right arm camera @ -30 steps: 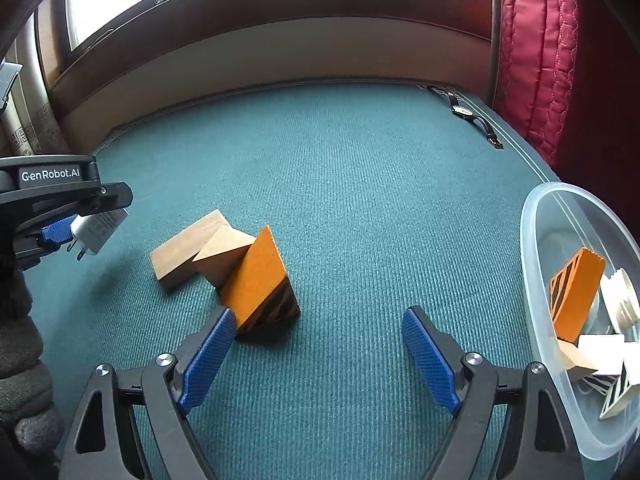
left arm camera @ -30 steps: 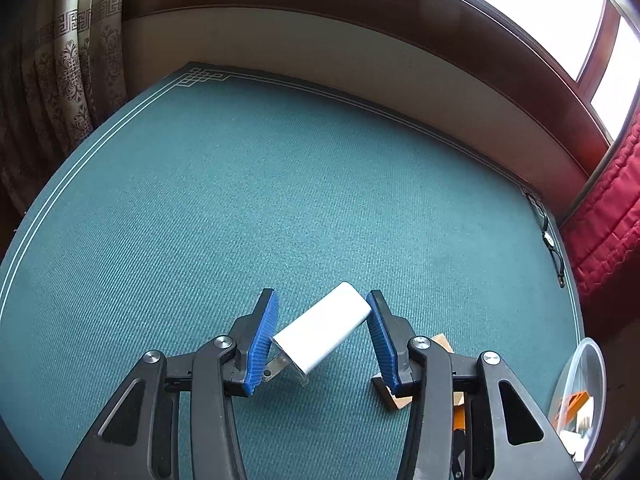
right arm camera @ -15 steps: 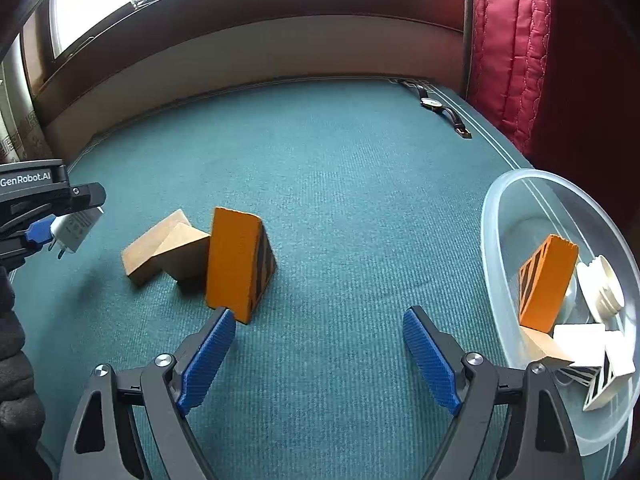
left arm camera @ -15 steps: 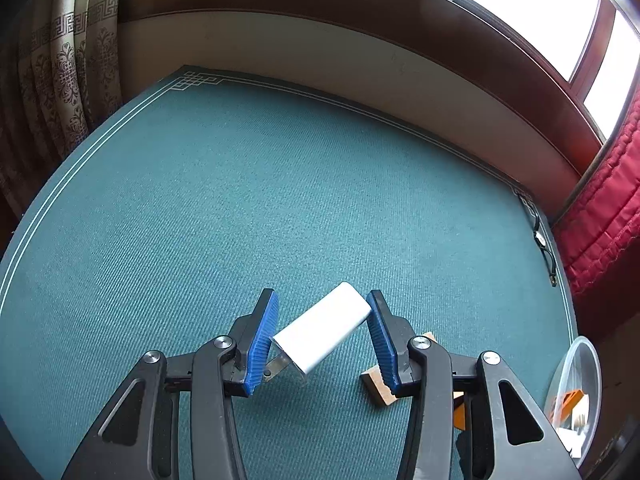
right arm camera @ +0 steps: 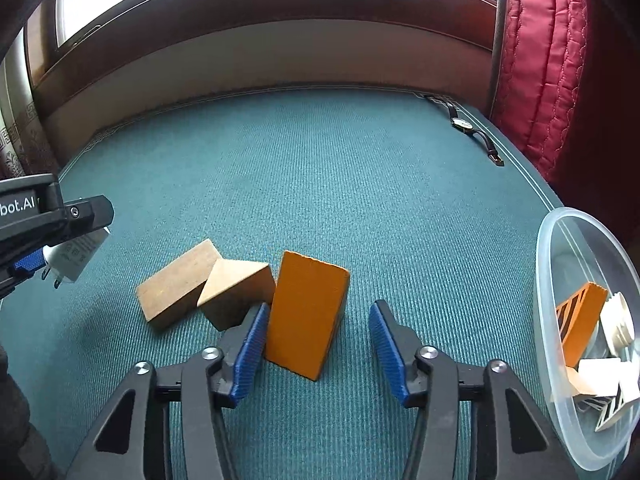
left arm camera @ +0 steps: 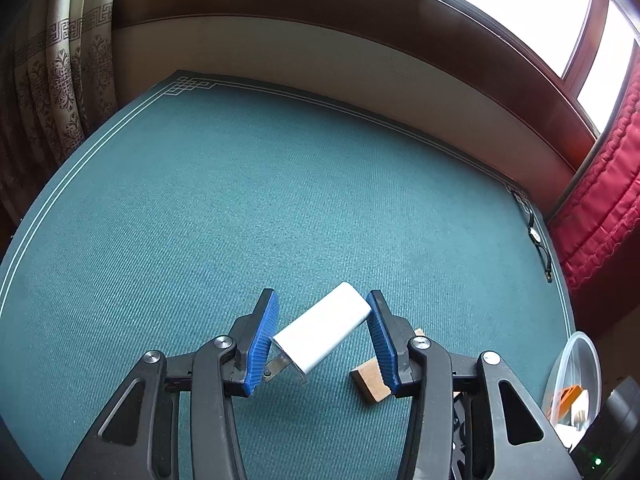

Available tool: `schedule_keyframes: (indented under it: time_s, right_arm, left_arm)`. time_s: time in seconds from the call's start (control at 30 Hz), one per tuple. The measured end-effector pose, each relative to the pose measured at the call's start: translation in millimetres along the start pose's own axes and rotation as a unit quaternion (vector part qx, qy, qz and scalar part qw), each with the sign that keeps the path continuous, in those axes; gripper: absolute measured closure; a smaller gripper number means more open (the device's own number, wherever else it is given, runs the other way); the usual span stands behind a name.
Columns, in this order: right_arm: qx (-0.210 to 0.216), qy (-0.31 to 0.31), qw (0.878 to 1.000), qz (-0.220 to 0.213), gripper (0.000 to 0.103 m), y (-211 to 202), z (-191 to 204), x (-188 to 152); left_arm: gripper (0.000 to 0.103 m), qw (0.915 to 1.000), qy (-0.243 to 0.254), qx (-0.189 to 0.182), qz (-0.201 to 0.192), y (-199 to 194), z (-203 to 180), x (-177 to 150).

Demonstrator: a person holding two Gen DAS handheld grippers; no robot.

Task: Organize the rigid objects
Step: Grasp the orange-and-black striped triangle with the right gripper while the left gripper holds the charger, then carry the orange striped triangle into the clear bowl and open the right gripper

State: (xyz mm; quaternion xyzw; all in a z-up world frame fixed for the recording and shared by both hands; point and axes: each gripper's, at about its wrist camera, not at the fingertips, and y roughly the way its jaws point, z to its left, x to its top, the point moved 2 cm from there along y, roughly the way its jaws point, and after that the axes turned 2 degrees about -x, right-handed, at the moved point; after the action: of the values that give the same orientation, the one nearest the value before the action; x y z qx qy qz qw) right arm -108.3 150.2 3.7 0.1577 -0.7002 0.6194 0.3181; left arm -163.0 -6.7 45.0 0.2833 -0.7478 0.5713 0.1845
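Observation:
My left gripper point(left arm camera: 322, 334) is shut on a white plug charger point(left arm camera: 322, 334), held diagonally above the green carpet; the charger also shows in the right wrist view point(right arm camera: 74, 258). My right gripper point(right arm camera: 320, 350) is open, its left pad touching an orange wedge block point(right arm camera: 304, 312) that stands between the fingers. A brown flat block point(right arm camera: 178, 284) and a brown wedge block point(right arm camera: 236, 292) lie just left of the orange one. One brown block point(left arm camera: 370, 382) shows below the left gripper's right finger.
A clear plastic bowl point(right arm camera: 560, 264) at the right holds an orange striped block point(right arm camera: 578, 322) and several white pieces; it also shows in the left wrist view point(left arm camera: 576, 360). A wristwatch point(right arm camera: 468, 128) lies at the carpet's far right edge. Red curtain and wall bound the carpet.
My right gripper has moved forward and left, so the orange wedge now stands between its fingers. My left gripper has kept hold of the charger and drifted slightly.

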Motion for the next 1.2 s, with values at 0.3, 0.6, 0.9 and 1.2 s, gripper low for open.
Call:
schedule_keyframes:
  time_s: [0.3, 0.6, 0.9, 1.2]
  right_arm:
    - [0.008, 0.002, 1.0, 0.003, 0.068, -8.0, 0.2, -7.2]
    - [0.019, 0.017, 1.0, -0.002, 0.069, -25.2, -8.9, -14.2]
    - [0.026, 0.038, 0.999, -0.016, 0.069, -49.6, -28.0, -20.0]
    - [0.021, 0.063, 0.997, -0.037, 0.069, -74.8, -55.7, -22.5]
  left_arm:
    - [0.056, 0.9999, 0.008, -0.008, -0.002, -3.3, -4.7, -1.1]
    - [0.056, 0.9994, 0.023, -0.027, -0.001, -8.0, -21.0, -7.8]
    - [0.056, 0.9986, 0.037, -0.038, -0.007, -15.5, -34.1, -12.9]
    - [0.056, 0.9964, 0.064, -0.053, -0.015, -26.5, -54.8, -21.5]
